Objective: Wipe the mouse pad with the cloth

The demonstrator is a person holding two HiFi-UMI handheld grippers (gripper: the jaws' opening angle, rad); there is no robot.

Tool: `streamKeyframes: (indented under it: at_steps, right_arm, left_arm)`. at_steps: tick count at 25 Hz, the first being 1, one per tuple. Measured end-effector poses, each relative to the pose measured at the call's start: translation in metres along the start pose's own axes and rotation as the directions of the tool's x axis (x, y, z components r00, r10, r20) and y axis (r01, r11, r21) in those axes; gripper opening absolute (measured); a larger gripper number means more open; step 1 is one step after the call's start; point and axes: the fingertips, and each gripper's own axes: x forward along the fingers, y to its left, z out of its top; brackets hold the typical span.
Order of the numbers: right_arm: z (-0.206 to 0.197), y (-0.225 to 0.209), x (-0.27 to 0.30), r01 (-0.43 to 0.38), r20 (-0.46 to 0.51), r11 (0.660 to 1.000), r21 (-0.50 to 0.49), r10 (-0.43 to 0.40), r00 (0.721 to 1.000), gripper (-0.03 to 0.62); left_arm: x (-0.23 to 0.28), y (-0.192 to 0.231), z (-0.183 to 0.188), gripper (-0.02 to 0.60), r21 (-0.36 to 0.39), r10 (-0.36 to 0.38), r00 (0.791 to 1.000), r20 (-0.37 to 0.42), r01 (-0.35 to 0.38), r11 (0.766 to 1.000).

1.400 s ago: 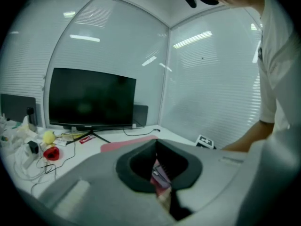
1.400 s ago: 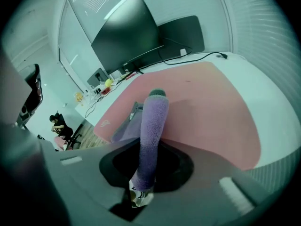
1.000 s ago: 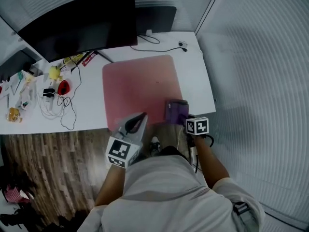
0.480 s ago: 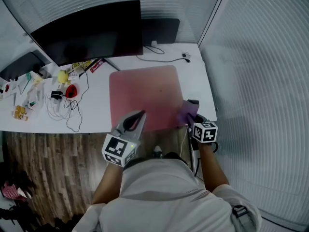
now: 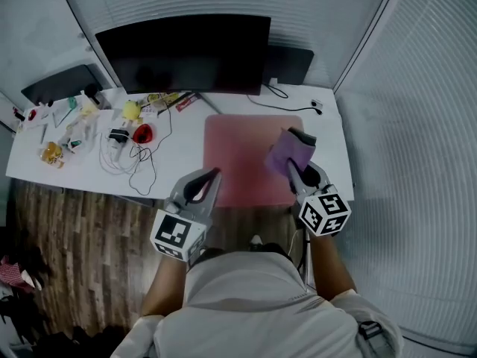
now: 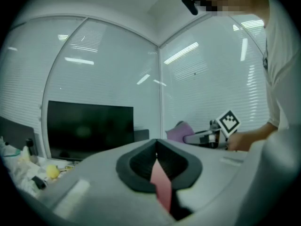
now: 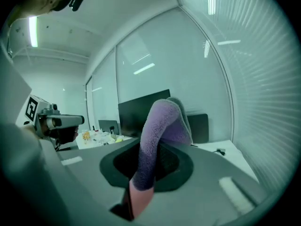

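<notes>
Now the right tool [image 5: 297, 166] clamps the cloth [image 5: 285, 151] over the pad [image 5: 237, 151]; best press it flat, sweep evenly. Left tool [image 5: 209, 177] sits closed, empty, at the pad's near edge.

White counter [image 5: 330, 151] carried a pink mouse pad [image 5: 238, 159], a dark monitor [image 5: 186, 54], and tangled cables [image 5: 123, 161] at left.

Purple, pink and white fill my feeds.
I see a fuzzy purple cloth [image 5: 282, 149], a plain pink mouse pad [image 5: 240, 162] and a white desk [image 5: 179, 171]. My left gripper [image 5: 211, 174] and right gripper [image 5: 294, 160] are grey with black linings, each bearing a cube of black-and-white square markers. The monitor [image 5: 186, 51] is black, the floor [image 5: 82, 252] streaky brown wood, and small red and yellow bits dot the clutter [image 5: 119, 136].
</notes>
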Motion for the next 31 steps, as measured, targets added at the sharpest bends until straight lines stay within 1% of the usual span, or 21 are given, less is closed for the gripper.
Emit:
streamKeyframes:
  at_steps: [3,7,10,14,17,22,31]
  right_arm:
    - [0.021,0.038,0.007,-0.022,0.054,0.999,-0.025,0.023,0.998,0.057]
    - [0.028,0.081,0.017,-0.029,0.069,0.998,-0.053,0.032,0.997,0.057]
    - [0.025,0.105,0.026,-0.034,0.063,0.998,-0.061,0.037,0.997,0.057]
    - [0.022,0.129,0.031,-0.039,0.049,0.997,-0.071,0.043,0.998,0.057]
    - [0.023,0.134,0.031,-0.04,0.043,0.995,-0.089,0.044,0.998,0.057]
    - [0.025,0.127,0.029,-0.025,0.04,0.995,-0.095,0.029,0.999,0.057]
    - [0.024,0.113,0.032,-0.029,0.016,0.995,-0.091,0.031,0.999,0.057]
  left_arm:
    - [-0.036,0.027,0.005,0.002,0.02,0.058,0.998,0.015,-0.058,0.998]
    - [-0.08,0.063,0.001,0.002,0.013,0.128,0.992,0.021,-0.128,0.992]
    - [-0.105,0.081,-0.001,0.002,0.006,0.155,0.987,0.032,-0.155,0.988]
    - [-0.126,0.096,-0.003,0.002,-0.011,0.168,0.985,0.044,-0.168,0.986]
    - [-0.127,0.1,-0.004,0.002,-0.023,0.17,0.984,0.056,-0.169,0.985]
    - [-0.117,0.098,-0.005,0.002,-0.028,0.147,0.987,0.064,-0.146,0.989]
    - [-0.099,0.097,-0.009,0.002,-0.034,0.146,0.988,0.044,-0.145,0.989]
